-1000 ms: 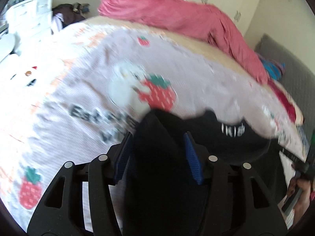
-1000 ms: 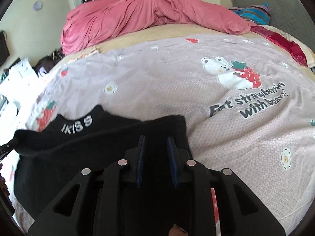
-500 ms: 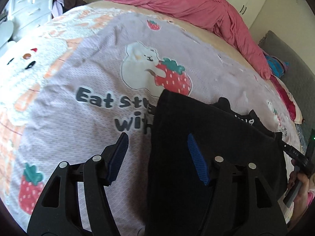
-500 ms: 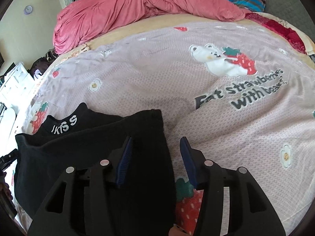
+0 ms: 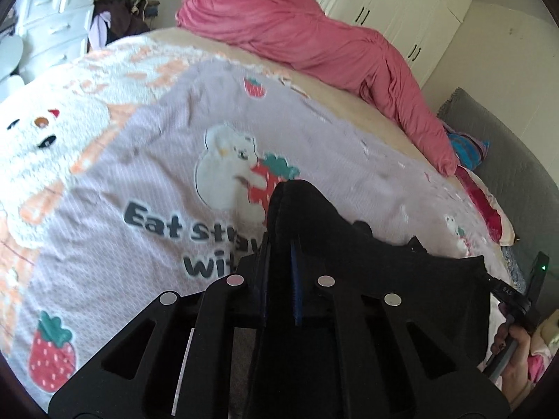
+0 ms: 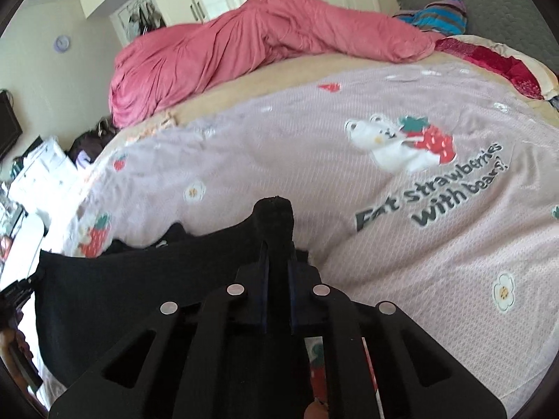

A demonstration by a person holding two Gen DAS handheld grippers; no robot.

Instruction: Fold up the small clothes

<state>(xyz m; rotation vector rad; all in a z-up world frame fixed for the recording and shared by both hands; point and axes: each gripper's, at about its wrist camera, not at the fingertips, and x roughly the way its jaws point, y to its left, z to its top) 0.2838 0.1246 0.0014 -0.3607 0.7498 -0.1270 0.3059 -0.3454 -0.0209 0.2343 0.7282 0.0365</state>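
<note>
The left gripper [image 5: 279, 258] has its jaws pinched together on a corner of the small black knit garment [image 5: 401, 272], and a peak of dark cloth stands up just beyond its fingertips. From that pinch the fabric runs off to the gripper's right, taut along its upper edge, toward the other hand-held tool at the far right rim of the left wrist view, where a hand [image 5: 517, 356] grips a handle.

Below and ahead of this gripper lies the lilac quilted bedspread printed with bears and strawberries [image 5: 146, 174]; the garment's corner is raised off it rather than lying flat.

The right gripper [image 6: 277, 262] is likewise clamped tight on the opposite corner, a stub of black cloth poking out ahead of its tips, and the garment stretches away to its left. So the piece hangs between the two grippers, its long axis running across from one to the other, each hand holding its own end, neither nearer than the other.

Far beyond both grippers a bunched pink duvet [image 6: 265, 42] lies across the bed, well apart from the work.

I judge the coming move as a fold forward over the bedspread, both corners carried together so the edge stays straight.
</note>
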